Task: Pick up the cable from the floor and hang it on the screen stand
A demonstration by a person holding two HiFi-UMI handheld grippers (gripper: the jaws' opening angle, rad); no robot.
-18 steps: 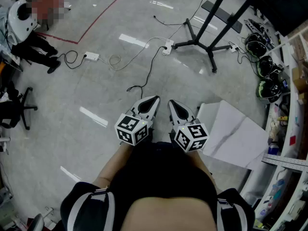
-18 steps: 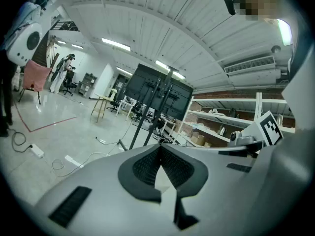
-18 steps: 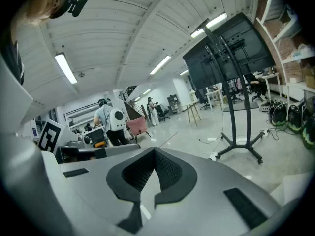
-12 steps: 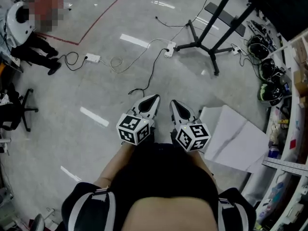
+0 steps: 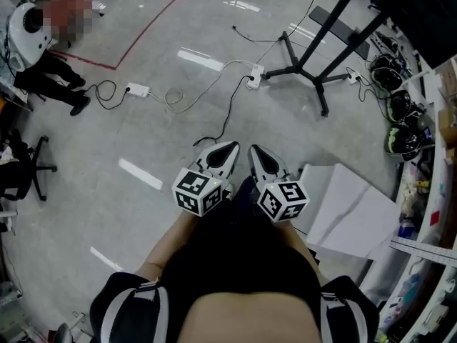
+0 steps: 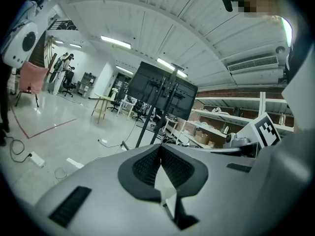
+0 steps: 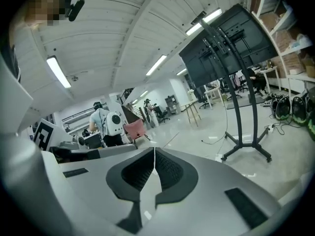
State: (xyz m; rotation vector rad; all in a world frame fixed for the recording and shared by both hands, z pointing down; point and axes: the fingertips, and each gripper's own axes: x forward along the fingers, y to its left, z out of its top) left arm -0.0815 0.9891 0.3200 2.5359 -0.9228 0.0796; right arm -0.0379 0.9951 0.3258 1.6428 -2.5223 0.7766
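Left gripper (image 5: 230, 148) and right gripper (image 5: 254, 151) sit side by side, both with jaws pressed together on nothing, while the black cable (image 5: 227, 109) lies on the floor just ahead, running to a power strip (image 5: 253, 76) beside the screen stand (image 5: 308, 68).

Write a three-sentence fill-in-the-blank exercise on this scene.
The jaws of the left gripper and the right gripper are both ____. The black cable lies on the ____, held by neither gripper. In the head view, the screen stand stands at the upper ____.
Missing words: shut; floor; right.
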